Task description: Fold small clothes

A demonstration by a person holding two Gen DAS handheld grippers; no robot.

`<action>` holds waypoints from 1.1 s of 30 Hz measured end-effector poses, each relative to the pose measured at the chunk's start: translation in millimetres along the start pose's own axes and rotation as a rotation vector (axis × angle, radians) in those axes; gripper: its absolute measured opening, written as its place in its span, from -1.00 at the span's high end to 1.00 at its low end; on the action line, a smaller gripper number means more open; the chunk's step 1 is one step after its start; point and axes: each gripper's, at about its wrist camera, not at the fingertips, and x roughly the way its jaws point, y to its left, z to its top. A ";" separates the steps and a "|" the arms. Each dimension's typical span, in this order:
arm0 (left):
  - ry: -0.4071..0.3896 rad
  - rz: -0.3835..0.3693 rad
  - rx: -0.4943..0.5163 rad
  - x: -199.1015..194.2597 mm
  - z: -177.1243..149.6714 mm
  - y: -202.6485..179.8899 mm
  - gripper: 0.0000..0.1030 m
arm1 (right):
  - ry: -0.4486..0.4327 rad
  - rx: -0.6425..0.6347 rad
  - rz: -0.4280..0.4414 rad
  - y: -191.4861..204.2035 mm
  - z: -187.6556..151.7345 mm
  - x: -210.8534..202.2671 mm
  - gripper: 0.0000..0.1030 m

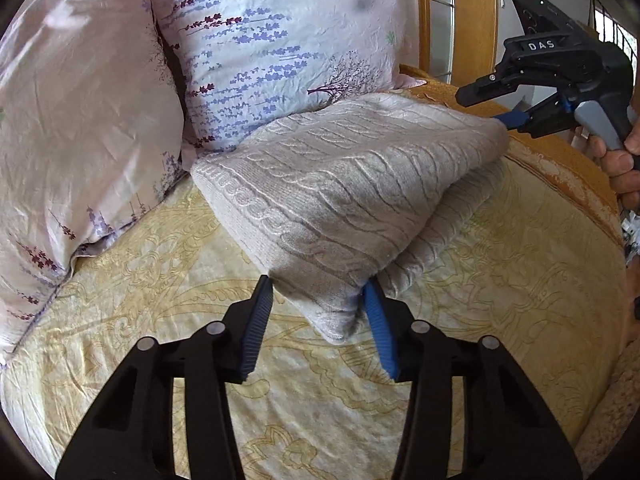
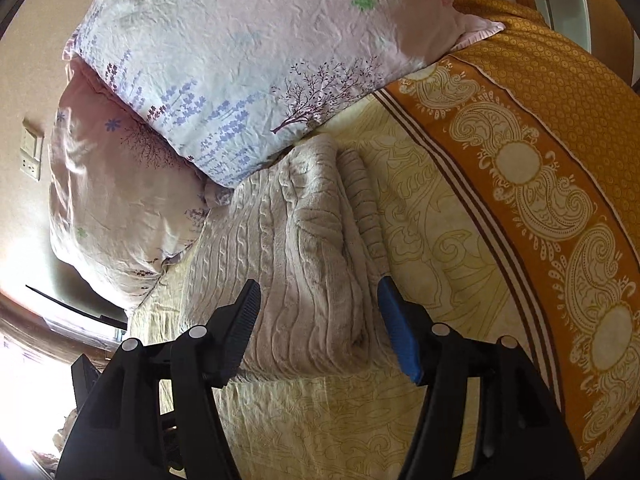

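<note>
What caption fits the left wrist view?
Open left gripper fingers straddle a folded beige knit sweater corner on the bed.

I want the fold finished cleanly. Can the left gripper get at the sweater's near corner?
Probably yes: the left gripper is open, its blue pads on either side of the knit sweater's near corner, with nothing between them.

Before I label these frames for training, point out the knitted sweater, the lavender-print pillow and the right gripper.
knitted sweater [image 1: 340,184]: left wrist view, middle of the folded top layer.
lavender-print pillow [image 1: 276,40]: left wrist view, centre of its printed face.
right gripper [image 2: 318,308]: right wrist view, midway between its fingertips.
</note>
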 end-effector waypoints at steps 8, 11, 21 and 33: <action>-0.027 0.058 0.033 -6.6 1.9 -0.4 0.73 | 0.057 -0.085 -0.054 10.8 -6.1 15.5 0.65; -0.060 0.063 0.057 -16.0 6.2 -2.1 0.83 | 0.006 -0.091 -0.039 15.2 -0.9 4.8 0.72; -0.048 0.038 0.007 -21.1 4.2 6.0 0.85 | -0.061 -0.155 -0.071 29.8 -1.4 -13.1 0.76; 0.027 -0.011 0.060 -5.7 -13.4 -3.6 0.80 | 0.045 -0.077 -0.183 -2.6 -27.5 14.6 0.76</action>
